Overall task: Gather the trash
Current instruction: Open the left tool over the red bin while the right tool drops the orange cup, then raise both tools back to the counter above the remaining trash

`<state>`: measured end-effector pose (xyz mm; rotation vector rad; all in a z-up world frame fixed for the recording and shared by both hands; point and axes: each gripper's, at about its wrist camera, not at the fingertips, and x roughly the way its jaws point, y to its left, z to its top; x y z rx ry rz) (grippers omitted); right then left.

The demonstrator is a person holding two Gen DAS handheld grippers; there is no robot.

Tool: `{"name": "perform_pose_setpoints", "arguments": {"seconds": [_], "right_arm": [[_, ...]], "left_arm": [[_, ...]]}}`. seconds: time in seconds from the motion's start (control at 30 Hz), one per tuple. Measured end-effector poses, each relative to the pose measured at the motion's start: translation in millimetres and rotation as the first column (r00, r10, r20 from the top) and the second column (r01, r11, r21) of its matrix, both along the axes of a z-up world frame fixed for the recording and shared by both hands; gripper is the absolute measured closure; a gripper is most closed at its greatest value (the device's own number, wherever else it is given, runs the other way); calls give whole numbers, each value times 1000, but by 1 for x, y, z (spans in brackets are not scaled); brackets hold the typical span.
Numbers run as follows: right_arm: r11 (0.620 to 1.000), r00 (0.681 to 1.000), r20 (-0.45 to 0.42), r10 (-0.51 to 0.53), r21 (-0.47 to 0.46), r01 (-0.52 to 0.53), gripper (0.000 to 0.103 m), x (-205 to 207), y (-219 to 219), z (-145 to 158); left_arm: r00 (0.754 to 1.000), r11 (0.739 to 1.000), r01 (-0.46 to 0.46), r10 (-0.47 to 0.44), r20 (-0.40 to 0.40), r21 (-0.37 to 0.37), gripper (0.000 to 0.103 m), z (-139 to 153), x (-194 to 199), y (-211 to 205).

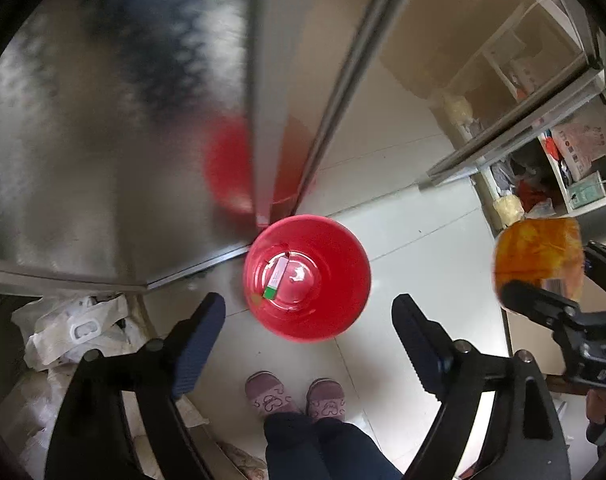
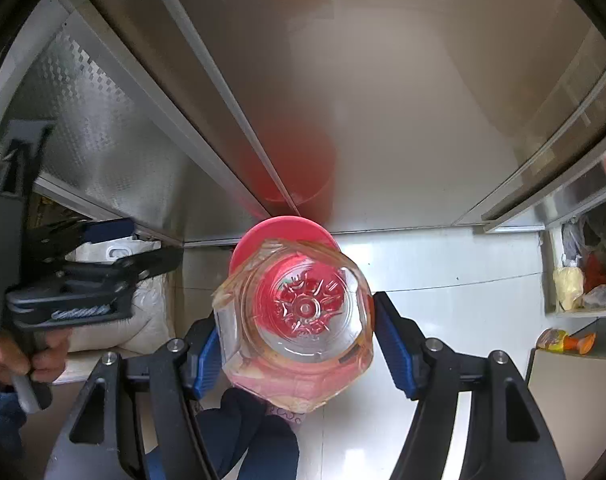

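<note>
One wrapper (image 1: 278,277) inside red bucket (image 1: 343,312)

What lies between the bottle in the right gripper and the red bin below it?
Nothing visible. The bottle, held in the right gripper, hangs over the open red bin, which holds only a small wrapper.

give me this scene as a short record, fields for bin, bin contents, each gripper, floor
bin: round red plastic bucket on pale tiled floor, beside metal cabinet
bin contents: small white packet with green end
left gripper: open, empty, above bucket
right gripper: shut on clear plastic bottle with orange label, over bucket
</note>
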<state>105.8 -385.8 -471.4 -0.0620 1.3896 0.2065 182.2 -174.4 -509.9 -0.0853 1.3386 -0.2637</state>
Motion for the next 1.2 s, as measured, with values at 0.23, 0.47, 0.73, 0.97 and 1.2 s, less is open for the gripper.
{"name": "perform_pose_setpoints", "arguments": {"seconds": [0.23, 0.47, 0.73, 0.97, 1.2], "right_arm": [[999, 999, -23, 49, 0, -49, 38, 10, 26, -18], [998, 996, -58, 70, 3, -70, 37, 18, 39, -32], [985, 980, -116, 162, -43, -168, 15, 18, 45, -70], [965, 964, -81, 253, -54, -258, 1, 14, 54, -43], [956, 958, -39, 286, -61, -288, 1, 12, 57, 15]], "left_arm": [[1000, 998, 23, -22, -4, 59, 11, -8, -2, 24], [1000, 1000, 2, -2, -15, 9, 0, -15, -2, 47], [999, 999, -33, 33, -11, 5, 0, -18, -10, 51], [999, 999, -48, 48, 14, -1, 0, 7, -17, 52], [998, 999, -50, 51, 42, -12, 0, 63, -29, 50]]}}
